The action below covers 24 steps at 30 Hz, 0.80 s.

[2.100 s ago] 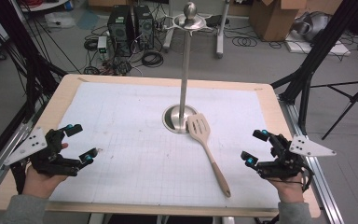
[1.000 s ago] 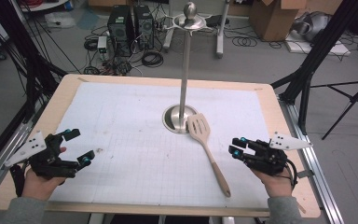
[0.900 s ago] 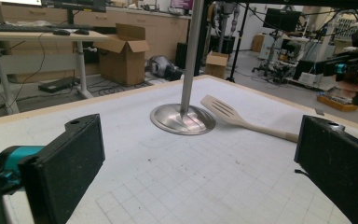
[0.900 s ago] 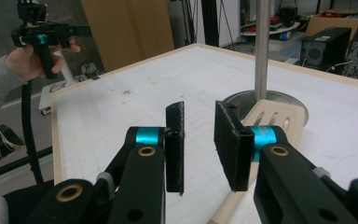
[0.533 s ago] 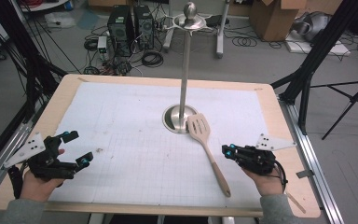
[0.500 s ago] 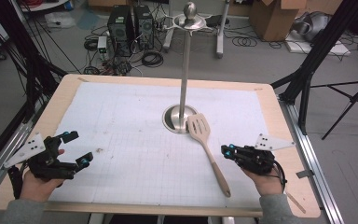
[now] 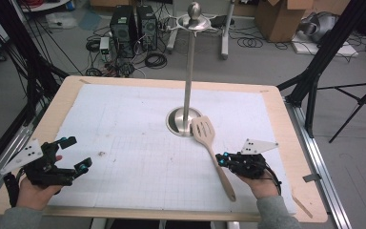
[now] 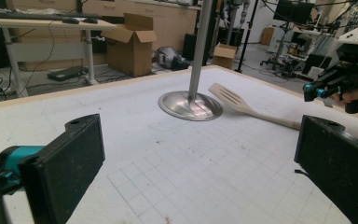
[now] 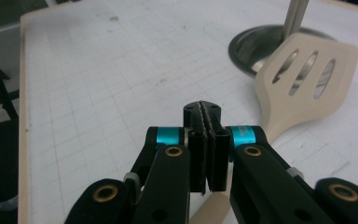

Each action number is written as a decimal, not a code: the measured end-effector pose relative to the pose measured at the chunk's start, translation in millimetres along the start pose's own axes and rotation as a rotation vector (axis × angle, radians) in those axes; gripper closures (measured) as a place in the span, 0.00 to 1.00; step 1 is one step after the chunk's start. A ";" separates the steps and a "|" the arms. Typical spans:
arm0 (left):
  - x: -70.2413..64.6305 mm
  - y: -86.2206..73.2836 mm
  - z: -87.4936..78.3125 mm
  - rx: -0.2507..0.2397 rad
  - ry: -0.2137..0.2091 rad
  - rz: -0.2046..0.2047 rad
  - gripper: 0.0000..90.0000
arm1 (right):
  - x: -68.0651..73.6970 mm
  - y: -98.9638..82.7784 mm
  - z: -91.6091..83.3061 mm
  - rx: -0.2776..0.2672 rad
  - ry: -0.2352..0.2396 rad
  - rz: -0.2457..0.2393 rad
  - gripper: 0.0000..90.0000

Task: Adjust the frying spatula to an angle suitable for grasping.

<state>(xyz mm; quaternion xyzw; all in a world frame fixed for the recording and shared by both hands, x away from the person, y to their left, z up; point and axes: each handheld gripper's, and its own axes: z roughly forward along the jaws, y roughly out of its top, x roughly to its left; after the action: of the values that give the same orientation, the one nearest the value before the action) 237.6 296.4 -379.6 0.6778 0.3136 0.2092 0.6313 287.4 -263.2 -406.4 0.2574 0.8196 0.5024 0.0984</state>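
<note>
Steel pole stand (image 7: 187, 114) mid-table (round base), cardboard boxes (image 7: 279, 19) behind.

The spatula (image 7: 213, 152) looks like pale, matt, smooth wood. The stand (image 7: 187, 90) is polished, glossy metal with a brushed round base. The table (image 7: 293, 143) shows a light wooden edge under a matt white gridded mat (image 7: 124, 133), faintly stained.

One spatula (image 7: 212, 151), one metal stand (image 7: 187, 98), two grippers (image 7: 224, 159).
</note>
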 end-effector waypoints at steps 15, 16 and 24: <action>-0.3 -3.1 2.1 0.014 -0.003 -0.009 0.02 | -1.8 -14.5 16.4 0.076 0.007 0.038 0.99; -0.1 -3.2 2.2 0.016 -0.005 -0.008 0.02 | -1.3 -15.3 18.0 0.084 0.008 0.041 0.99; 1.0 -4.7 2.2 0.020 -0.003 -0.014 0.02 | 1.4 -19.6 26.5 0.134 0.007 0.044 0.99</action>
<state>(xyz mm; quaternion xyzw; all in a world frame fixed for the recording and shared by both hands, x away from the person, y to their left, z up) 239.1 295.6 -384.7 0.6821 0.3194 0.2008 0.6264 291.1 -249.2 -436.0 0.2795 0.8458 0.4495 0.0670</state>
